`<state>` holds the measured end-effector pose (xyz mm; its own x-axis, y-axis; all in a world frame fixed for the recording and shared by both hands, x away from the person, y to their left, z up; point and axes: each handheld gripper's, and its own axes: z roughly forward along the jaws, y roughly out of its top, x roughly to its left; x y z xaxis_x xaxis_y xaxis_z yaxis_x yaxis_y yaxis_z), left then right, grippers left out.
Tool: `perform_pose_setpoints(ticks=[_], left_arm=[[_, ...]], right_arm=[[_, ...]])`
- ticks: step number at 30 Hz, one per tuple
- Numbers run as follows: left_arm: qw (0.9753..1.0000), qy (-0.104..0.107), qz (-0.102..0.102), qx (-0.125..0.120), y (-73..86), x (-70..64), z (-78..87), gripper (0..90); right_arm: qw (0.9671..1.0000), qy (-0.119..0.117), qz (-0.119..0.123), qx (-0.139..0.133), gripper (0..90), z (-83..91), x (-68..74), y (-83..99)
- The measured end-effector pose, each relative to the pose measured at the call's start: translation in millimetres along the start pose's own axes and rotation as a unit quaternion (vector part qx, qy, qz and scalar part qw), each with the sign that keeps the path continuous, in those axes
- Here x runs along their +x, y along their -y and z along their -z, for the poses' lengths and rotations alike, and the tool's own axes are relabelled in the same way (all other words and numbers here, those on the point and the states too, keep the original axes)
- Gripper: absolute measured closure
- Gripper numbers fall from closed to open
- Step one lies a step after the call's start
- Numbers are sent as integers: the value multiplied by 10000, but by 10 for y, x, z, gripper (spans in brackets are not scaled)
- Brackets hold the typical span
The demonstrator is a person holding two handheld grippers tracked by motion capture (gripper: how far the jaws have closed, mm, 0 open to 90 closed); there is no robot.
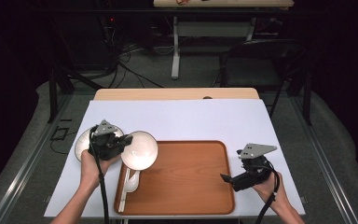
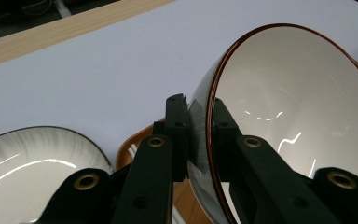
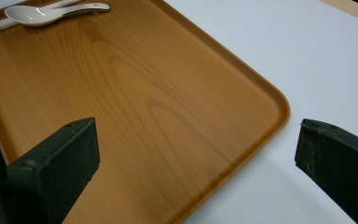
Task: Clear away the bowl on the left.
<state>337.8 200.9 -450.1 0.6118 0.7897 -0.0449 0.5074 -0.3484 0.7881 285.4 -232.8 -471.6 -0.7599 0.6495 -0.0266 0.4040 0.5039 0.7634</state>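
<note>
High view: left gripper [image 1: 127,139] pinches bowl [image 1: 140,149] by rim, jaws clamped either side of wall, bowl tilted on edge, mouth facing right and toward camera, above left end of wooden tray [image 1: 191,172]. Right gripper [image 1: 223,178] at tray's right edge, jaws spread wide. White sheet [image 1: 177,119] covers table; dark room, chair [image 1: 256,60] behind.

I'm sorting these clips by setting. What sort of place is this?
Probably a lab or recording studio, not a dining room: the table stands among dark surroundings, loose cables run across the floor, and the bowl and tray are handled with grippers.
</note>
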Motion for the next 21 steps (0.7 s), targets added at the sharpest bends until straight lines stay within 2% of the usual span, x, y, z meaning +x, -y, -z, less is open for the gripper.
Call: perform_pose_setpoints(ticks=[8, 21], left_arm=[[9996, 173, -218, 82, -19, -205, -134, 824], [9980, 369, -493, 137, -77, -553, -365, 824]], right_arm=[[9995, -285, 124, -58, 0, -174, 107, -201], [9977, -589, 301, -145, 0, -472, 287, -536]])
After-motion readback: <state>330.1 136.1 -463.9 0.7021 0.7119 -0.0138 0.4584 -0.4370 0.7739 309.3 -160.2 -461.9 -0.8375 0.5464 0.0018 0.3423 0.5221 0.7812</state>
